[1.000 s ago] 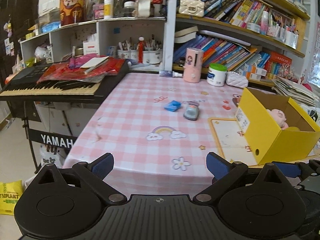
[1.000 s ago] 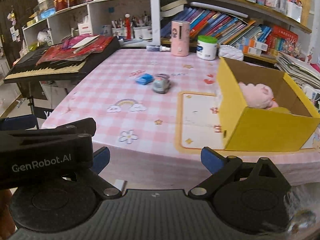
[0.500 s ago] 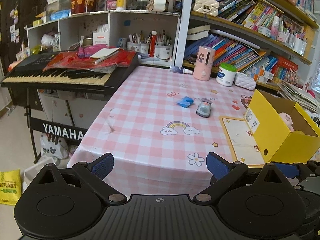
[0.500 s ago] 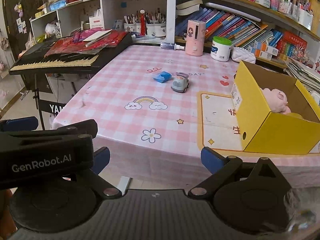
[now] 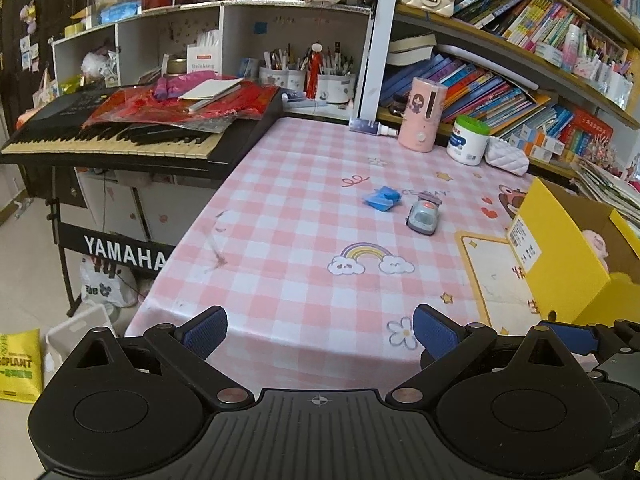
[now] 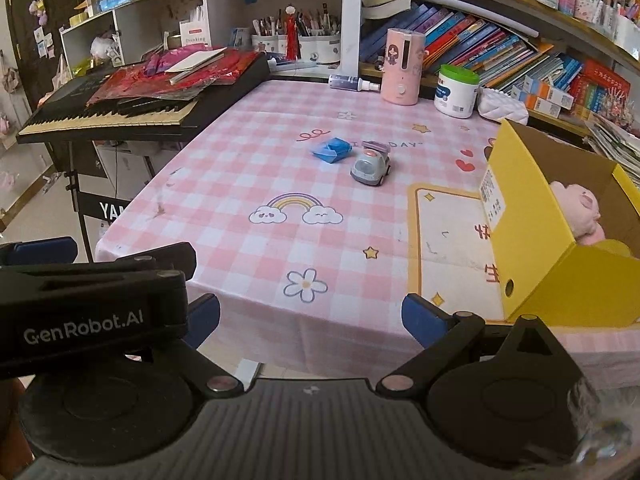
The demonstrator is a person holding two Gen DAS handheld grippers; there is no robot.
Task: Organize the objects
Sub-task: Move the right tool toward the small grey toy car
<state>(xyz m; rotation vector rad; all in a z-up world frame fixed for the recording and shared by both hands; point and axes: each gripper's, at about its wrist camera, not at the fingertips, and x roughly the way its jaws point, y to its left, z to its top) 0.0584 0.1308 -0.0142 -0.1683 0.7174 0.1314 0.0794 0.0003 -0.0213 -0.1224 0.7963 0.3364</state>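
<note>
With both my left claw and right claw spread wide and empty off the table's near edge, I'd pinch the light, hard, roll-prone toy car mid-table across its flanks

The yellow box runs off the right edge of the left wrist view, and its wall hides most of the pink plush toy inside. In the right wrist view the left hand-held gripper covers the near left corner of the worktop. The keyboard's front lettering is partly cut off behind it.
</note>
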